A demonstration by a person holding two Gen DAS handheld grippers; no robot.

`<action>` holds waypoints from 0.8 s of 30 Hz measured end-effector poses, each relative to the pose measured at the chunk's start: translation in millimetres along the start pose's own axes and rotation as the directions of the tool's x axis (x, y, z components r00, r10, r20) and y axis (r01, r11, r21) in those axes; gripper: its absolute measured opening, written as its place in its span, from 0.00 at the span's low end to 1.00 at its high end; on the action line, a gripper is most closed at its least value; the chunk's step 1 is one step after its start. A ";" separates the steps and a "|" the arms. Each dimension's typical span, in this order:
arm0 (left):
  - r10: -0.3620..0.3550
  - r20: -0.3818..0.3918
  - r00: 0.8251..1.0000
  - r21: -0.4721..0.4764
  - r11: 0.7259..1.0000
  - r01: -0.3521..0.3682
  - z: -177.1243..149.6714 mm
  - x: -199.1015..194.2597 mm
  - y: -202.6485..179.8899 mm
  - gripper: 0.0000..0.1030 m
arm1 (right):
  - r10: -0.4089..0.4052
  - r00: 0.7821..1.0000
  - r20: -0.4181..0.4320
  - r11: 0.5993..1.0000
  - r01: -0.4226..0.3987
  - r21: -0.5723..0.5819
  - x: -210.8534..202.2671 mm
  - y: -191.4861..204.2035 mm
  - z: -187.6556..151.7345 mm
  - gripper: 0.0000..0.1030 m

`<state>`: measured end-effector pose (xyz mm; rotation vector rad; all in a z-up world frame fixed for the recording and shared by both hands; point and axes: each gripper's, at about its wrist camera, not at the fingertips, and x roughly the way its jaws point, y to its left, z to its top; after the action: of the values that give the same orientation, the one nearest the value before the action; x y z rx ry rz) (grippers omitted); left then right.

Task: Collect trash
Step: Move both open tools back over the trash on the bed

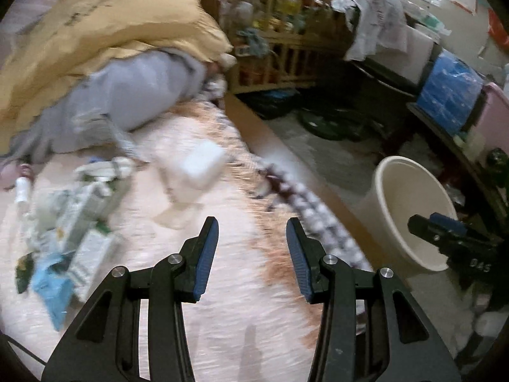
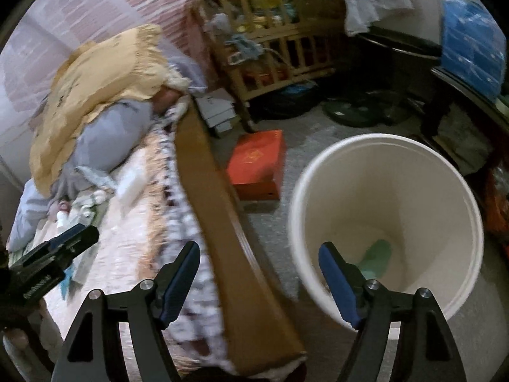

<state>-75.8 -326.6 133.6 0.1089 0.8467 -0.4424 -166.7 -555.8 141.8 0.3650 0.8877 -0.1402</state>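
Note:
My left gripper [image 1: 253,254] is open and empty above the pink bedspread [image 1: 229,302]. Trash lies on the bed to its left: crumpled white and green wrappers [image 1: 79,210], a blue packet [image 1: 51,286], a small white bottle [image 1: 22,191] and a white box [image 1: 200,162]. My right gripper [image 2: 259,280] is open and empty, over the bed's wooden side rail [image 2: 203,172] and the rim of the white bin [image 2: 385,222] on the floor. A green scrap [image 2: 377,258] lies in the bin. The bin also shows in the left wrist view [image 1: 410,210], with the right gripper [image 1: 445,226] over it.
A yellow pillow [image 1: 105,31] and grey bedding [image 1: 133,95] are heaped at the bed's head. A wooden crib [image 2: 276,41] full of things stands behind. An orange box [image 2: 257,162] lies on the floor beside the bed. A dark table [image 2: 461,82] with a blue pack is on the right.

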 end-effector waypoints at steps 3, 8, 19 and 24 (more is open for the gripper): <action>0.039 0.016 0.999 -0.013 0.999 -0.038 -3.9 -9.4 16.9 0.41 | 0.025 1.000 0.004 0.999 -0.025 -0.034 0.7 27.2 1.9 0.73; 0.085 0.033 0.996 -0.053 0.995 -0.083 -12.0 -23.8 47.9 0.41 | 0.074 0.997 0.001 0.993 -0.074 -0.088 5.4 72.3 2.2 0.74; 0.174 0.010 0.985 -0.129 0.977 -0.171 -41.2 -46.1 112.4 0.41 | 0.160 0.985 -0.069 0.968 -0.171 -0.185 29.1 155.4 -9.9 0.75; 0.218 0.003 0.976 -0.177 0.961 -0.214 -52.2 -56.1 146.1 0.41 | 0.186 0.978 -0.095 0.953 -0.203 -0.223 36.9 186.7 -15.4 0.76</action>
<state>-83.3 -161.8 129.0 0.0320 0.8379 -0.1619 -104.6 -375.5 151.4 0.2384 0.9239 0.1594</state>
